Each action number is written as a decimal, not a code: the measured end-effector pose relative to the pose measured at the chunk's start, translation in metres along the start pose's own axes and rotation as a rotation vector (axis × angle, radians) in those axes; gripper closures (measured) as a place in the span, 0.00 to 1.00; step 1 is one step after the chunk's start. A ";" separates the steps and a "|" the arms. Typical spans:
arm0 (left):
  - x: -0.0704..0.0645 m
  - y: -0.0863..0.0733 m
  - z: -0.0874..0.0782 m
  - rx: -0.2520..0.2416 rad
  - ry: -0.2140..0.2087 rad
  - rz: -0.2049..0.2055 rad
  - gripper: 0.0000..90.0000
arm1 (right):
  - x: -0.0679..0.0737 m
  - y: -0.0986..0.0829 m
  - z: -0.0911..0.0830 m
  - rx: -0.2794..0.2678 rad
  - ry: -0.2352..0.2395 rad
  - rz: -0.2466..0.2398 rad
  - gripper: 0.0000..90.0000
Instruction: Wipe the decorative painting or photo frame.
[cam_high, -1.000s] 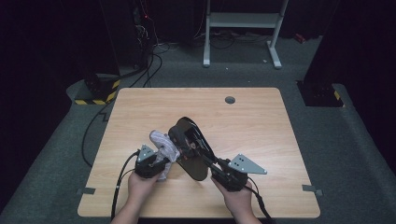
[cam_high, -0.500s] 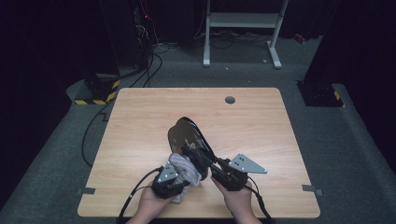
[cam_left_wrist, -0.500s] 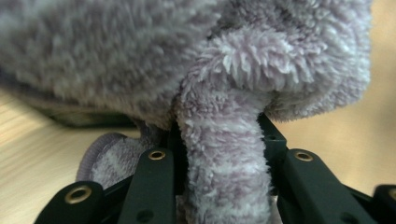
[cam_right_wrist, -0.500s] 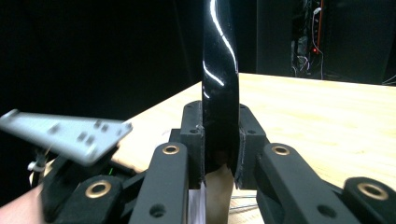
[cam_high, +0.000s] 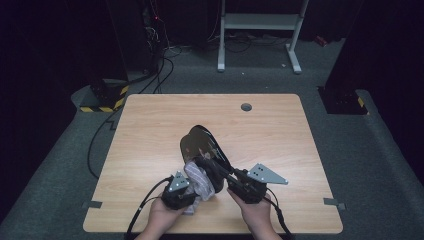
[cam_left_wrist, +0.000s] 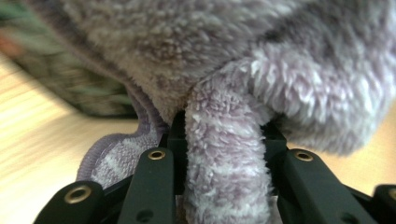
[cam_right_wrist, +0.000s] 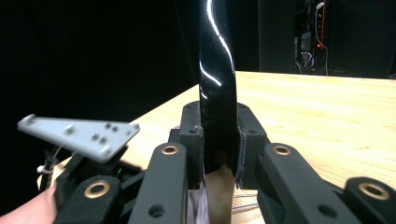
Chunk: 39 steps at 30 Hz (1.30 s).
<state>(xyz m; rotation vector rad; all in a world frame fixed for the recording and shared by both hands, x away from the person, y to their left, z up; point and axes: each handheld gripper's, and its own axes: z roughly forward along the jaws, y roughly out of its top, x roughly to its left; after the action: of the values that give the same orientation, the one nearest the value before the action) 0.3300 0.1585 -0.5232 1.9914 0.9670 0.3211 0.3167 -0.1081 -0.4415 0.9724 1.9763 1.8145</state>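
Left gripper clenched on a fuzzy lilac-grey striped sock, right gripper clamped on a glossy black shoe, tilted up over the wooden table's near edge, sock bunched at its heel

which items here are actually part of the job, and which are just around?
In the job:
- black glossy shoe, clamped by the right tongs
- fuzzy lilac cloth, pinched in the left tongs and pressed against the shoe

Just around:
- table, as the work surface
- metal stand on the floor behind
- yellow-black striped base beside the table
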 end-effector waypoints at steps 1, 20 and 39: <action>0.004 0.001 0.000 -0.002 0.022 -0.007 0.74 | 0.000 0.000 0.000 0.000 -0.005 -0.001 0.86; 0.048 0.001 -0.005 0.014 0.219 -0.059 0.75 | 0.003 -0.001 0.001 -0.006 -0.010 -0.013 0.86; -0.045 0.004 0.002 0.058 -0.076 0.142 0.75 | 0.005 0.000 0.001 -0.011 -0.001 -0.020 0.85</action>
<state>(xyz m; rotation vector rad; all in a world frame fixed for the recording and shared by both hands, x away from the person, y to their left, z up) 0.3032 0.1228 -0.5158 2.1151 0.7969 0.2956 0.3139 -0.1038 -0.4402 0.9466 1.9666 1.8117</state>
